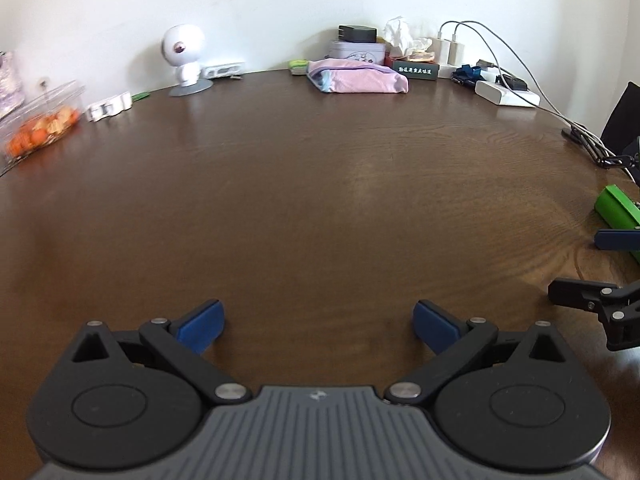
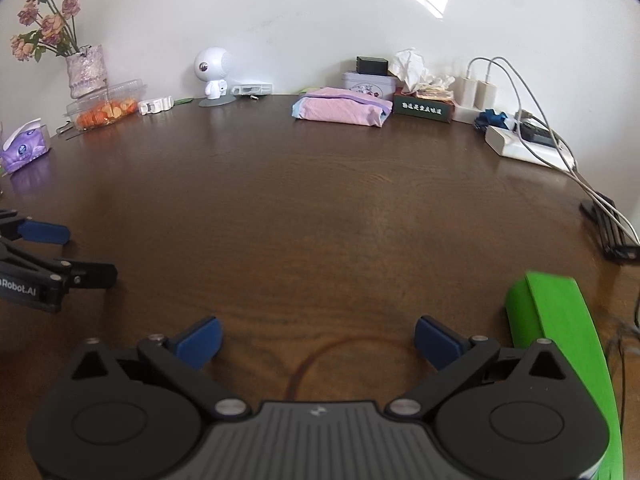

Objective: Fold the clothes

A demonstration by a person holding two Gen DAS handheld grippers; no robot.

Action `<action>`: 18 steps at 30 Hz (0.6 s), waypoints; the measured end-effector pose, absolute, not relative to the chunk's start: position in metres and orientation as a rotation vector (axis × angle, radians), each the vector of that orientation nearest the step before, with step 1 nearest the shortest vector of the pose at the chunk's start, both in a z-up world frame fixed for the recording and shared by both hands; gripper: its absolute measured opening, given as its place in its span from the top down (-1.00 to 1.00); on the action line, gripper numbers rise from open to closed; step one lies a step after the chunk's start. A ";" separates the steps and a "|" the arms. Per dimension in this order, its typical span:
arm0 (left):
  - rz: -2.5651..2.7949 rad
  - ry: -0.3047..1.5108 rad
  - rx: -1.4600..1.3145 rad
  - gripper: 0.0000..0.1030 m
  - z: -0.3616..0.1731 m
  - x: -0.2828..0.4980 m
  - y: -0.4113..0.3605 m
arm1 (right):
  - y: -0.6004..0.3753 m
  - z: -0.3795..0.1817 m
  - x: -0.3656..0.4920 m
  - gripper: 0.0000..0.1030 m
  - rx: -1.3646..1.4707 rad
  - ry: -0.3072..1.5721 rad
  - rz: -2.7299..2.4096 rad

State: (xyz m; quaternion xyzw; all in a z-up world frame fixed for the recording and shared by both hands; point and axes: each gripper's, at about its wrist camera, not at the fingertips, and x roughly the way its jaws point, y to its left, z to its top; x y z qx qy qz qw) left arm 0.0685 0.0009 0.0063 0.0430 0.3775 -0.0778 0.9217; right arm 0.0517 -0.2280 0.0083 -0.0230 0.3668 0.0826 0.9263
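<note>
A folded pink garment (image 1: 360,78) (image 2: 342,111) with a light blue edge lies at the far side of the brown wooden table (image 1: 320,200) (image 2: 320,220), close to the wall. My left gripper (image 1: 319,326) hovers over bare wood near the front, open, with nothing between its blue pads (image 1: 200,326). My right gripper (image 2: 318,342) is also open and empty over bare wood. Both are far from the garment. Each gripper appears in the other's view: the right gripper (image 1: 600,266) at the right edge, the left gripper (image 2: 76,254) at the left edge.
A green block (image 2: 560,340) (image 1: 616,208) lies beside the right gripper. A power strip (image 2: 520,146) with chargers and cables, a black stand (image 2: 612,232), a tissue box (image 2: 424,106) and a tin stand at back right. A white figurine (image 2: 214,76), a fruit box (image 2: 106,110) and a vase (image 2: 86,68) stand at back left.
</note>
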 end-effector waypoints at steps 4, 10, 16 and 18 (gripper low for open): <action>-0.103 0.768 0.066 -0.99 0.007 0.036 0.002 | -0.223 0.007 0.021 -1.00 -0.035 0.732 0.134; -0.004 0.734 0.024 -0.99 0.006 -0.001 -0.001 | -0.209 0.006 -0.010 -1.00 0.001 0.707 0.038; 0.022 0.699 0.017 -0.99 0.004 -0.012 -0.009 | -0.200 0.003 -0.016 -1.00 0.007 0.680 0.019; 0.032 0.691 0.018 -0.99 0.004 -0.012 -0.015 | -0.196 0.002 -0.016 -1.00 0.013 0.673 0.006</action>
